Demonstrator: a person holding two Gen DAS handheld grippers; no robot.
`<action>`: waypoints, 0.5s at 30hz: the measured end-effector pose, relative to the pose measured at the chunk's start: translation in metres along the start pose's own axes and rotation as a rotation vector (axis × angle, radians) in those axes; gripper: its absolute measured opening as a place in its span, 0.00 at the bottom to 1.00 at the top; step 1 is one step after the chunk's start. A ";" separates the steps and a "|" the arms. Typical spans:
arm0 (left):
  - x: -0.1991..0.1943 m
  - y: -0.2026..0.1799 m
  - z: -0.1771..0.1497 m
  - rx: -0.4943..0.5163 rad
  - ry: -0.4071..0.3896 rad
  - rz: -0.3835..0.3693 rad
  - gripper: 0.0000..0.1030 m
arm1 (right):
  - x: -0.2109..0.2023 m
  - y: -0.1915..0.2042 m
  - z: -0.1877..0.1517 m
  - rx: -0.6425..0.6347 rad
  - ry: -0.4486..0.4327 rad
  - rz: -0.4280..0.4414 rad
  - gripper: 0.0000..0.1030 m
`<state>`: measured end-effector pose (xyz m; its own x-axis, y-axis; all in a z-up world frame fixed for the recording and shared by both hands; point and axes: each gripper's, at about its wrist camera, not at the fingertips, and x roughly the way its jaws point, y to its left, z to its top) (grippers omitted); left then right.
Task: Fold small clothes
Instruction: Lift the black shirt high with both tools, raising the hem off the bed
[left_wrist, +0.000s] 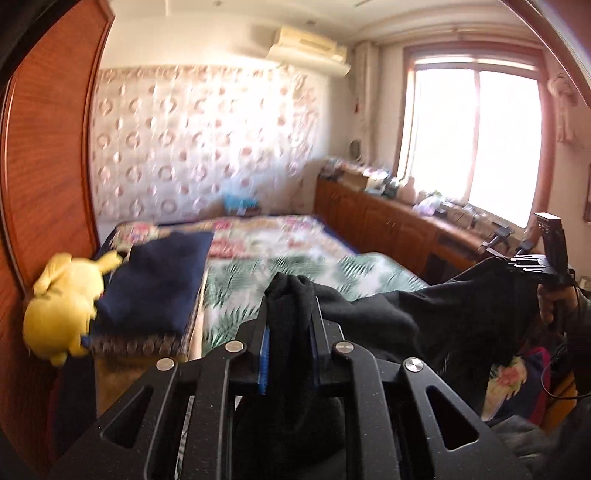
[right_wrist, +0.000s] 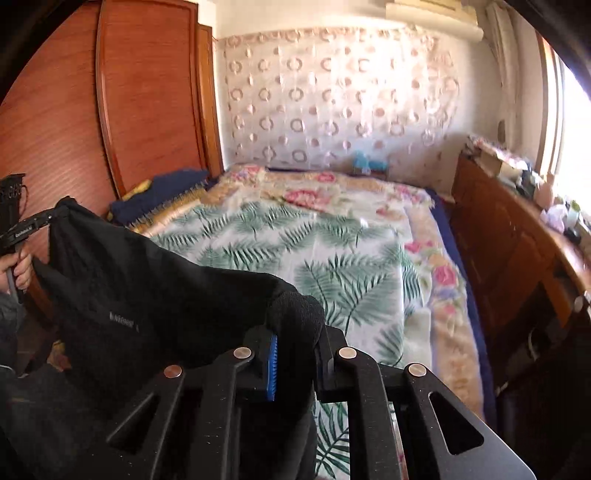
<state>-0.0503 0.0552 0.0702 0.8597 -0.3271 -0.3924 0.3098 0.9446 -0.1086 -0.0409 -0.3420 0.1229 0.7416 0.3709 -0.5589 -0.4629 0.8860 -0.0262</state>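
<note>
With both jaws pressed onto bunched black fabric, the left gripper (left_wrist: 290, 325) pinches one end of the garment (left_wrist: 424, 317); blue pads show on either side of the cloth. Right gripper (right_wrist: 293, 343) likewise clamps the other end, one blue pad visible, the far pad covered by fabric. Garment hangs stretched in the air between the two tools, above the near end of the bed (right_wrist: 332, 236), not lying on it.

Left view only: yellow plush toy (left_wrist: 62, 306) at the left edge, beside a folded navy cloth (left_wrist: 159, 280) resting on a low surface next to the wardrobe (left_wrist: 44, 166); window (left_wrist: 472, 144) and air conditioner (left_wrist: 310, 48) above. The right gripper appears at the far right there, its fingertips buried in cloth.

Right view only: small pale lettering on the garment, too blurred to read; the left gripper at the far left with the hand (right_wrist: 18, 269) on its handle. Cabinet (right_wrist: 509, 243) along the right wall carries clutter, unidentifiable. Garment type cannot be told; its lower part is cut off by the gripper bodies. Bedspread pattern is motion-blurred in both views.
</note>
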 end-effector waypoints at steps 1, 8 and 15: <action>-0.006 -0.002 0.003 0.009 -0.013 0.000 0.17 | -0.010 0.002 0.006 -0.019 -0.012 -0.013 0.14; -0.039 -0.013 0.040 0.050 -0.104 -0.043 0.17 | -0.084 0.023 0.037 -0.093 -0.108 0.037 0.14; -0.074 -0.014 0.055 0.050 -0.169 -0.076 0.17 | -0.144 0.029 0.046 -0.121 -0.194 0.072 0.14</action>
<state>-0.0962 0.0644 0.1508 0.8874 -0.4018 -0.2258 0.3929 0.9156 -0.0850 -0.1384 -0.3572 0.2407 0.7785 0.4890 -0.3934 -0.5643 0.8198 -0.0977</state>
